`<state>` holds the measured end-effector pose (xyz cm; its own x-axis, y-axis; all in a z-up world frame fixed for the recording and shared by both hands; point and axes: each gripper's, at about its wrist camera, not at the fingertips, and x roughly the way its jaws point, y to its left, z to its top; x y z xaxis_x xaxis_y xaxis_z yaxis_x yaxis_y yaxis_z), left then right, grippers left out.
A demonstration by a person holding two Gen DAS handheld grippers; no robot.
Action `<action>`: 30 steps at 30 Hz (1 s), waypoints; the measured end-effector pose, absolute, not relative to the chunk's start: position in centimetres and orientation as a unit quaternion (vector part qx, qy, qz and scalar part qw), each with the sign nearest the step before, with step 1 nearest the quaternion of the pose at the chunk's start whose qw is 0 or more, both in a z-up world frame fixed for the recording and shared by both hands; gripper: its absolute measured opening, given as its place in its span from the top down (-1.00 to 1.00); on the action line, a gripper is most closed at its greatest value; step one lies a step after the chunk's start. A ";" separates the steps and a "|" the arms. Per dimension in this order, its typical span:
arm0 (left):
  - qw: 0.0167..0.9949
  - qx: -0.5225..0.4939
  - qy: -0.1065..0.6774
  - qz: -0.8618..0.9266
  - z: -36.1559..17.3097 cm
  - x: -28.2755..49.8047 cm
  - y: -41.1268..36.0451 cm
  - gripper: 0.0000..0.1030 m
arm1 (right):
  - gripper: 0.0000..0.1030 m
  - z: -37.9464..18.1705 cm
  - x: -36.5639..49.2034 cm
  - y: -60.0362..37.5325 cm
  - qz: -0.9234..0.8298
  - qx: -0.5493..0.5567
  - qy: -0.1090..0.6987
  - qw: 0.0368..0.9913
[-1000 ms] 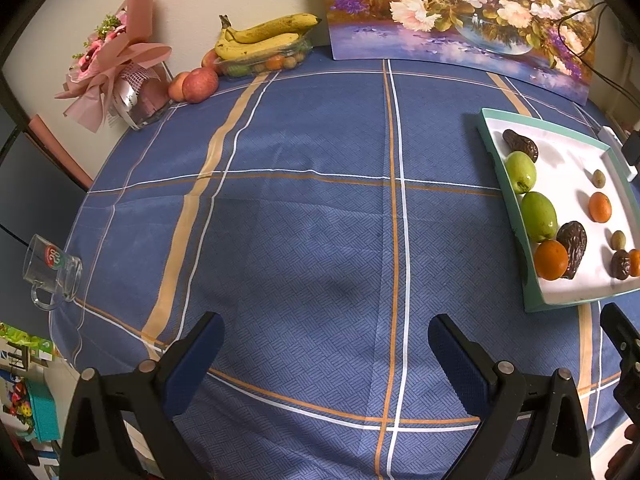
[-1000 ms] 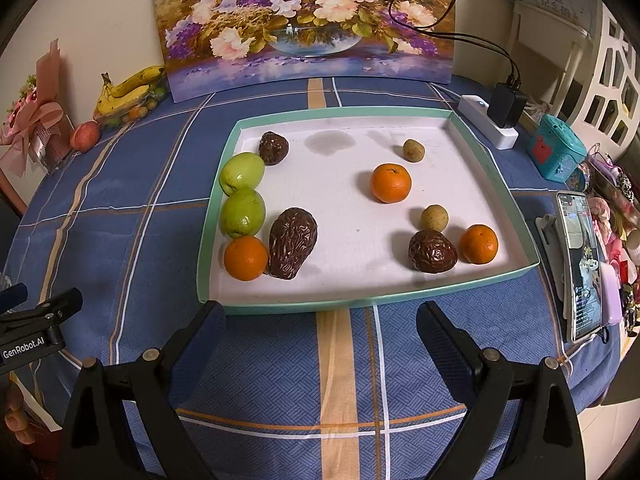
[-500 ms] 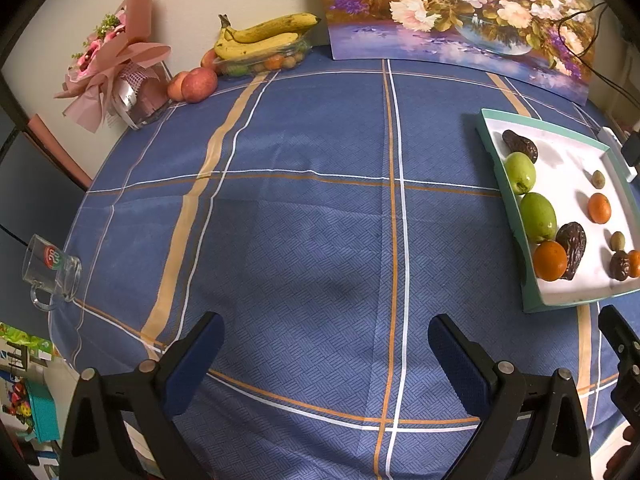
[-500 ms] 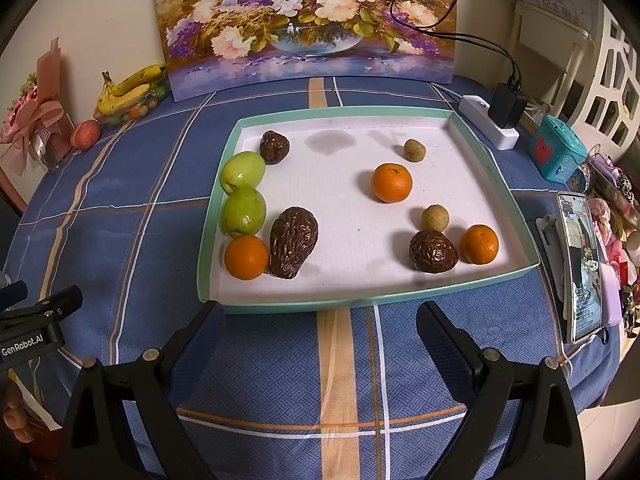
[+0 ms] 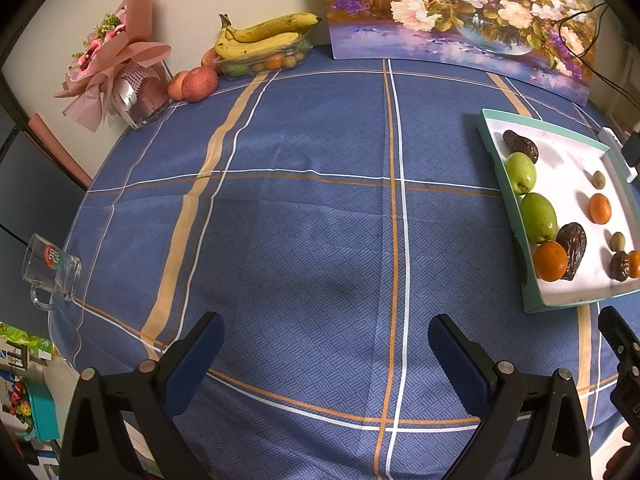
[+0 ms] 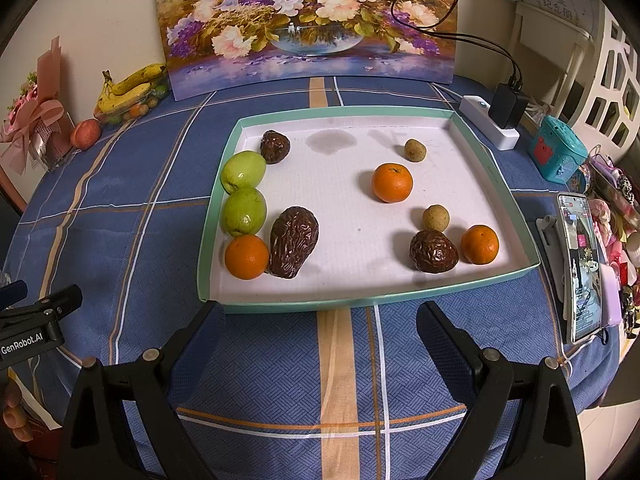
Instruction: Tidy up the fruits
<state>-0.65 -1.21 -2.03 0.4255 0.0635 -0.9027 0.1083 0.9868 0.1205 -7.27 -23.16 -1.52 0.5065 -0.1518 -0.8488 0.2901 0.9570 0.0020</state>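
Note:
A white tray with a teal rim (image 6: 360, 302) lies on the blue checked tablecloth; it also shows at the right of the left wrist view (image 5: 496, 160). In it lie two green fruits (image 6: 243, 171) (image 6: 244, 211), three oranges (image 6: 246, 257) (image 6: 392, 182) (image 6: 479, 244), three dark wrinkled fruits (image 6: 293, 236) (image 6: 433, 251) (image 6: 275, 147) and two small brown fruits (image 6: 435, 217) (image 6: 414, 149). My right gripper (image 6: 320, 332) is open and empty just before the tray's near rim. My left gripper (image 5: 324, 344) is open and empty over bare cloth, left of the tray.
Bananas on a fruit box (image 5: 264, 40) and apples (image 5: 199, 84) sit at the far left by a pink bouquet (image 5: 116, 64). A flower painting (image 6: 308, 24) leans on the wall. A glass mug (image 5: 52, 268) stands at the left edge. A power strip (image 6: 490, 126) and a phone (image 6: 580, 264) lie to the right.

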 end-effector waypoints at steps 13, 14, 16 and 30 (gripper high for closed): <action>0.840 0.080 0.537 -0.013 -2.1 -0.6 -1.1 -1.00 | -0.88 -1.5 -7.3 -23.1 -0.128 0.072 0.481 0.864; 0.840 0.080 0.537 -0.013 -2.1 -0.7 -1.1 -1.00 | -0.88 -1.6 -7.3 -23.1 -0.128 0.072 0.481 0.864; 0.840 0.080 0.537 -0.013 -2.1 -0.6 -1.1 -1.00 | -0.88 -1.6 -7.3 -23.1 -0.128 0.072 0.481 0.864; 0.838 0.080 0.540 -0.011 -2.3 -0.5 -0.8 -1.00 | -0.88 -1.6 -7.3 -23.1 -0.128 0.072 0.481 0.864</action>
<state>-0.53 -0.81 -2.32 0.4156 0.0677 -0.9070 0.1049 0.9870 0.1217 -7.33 -23.10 -1.56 0.5036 -0.1521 -0.8505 0.2911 0.9567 0.0013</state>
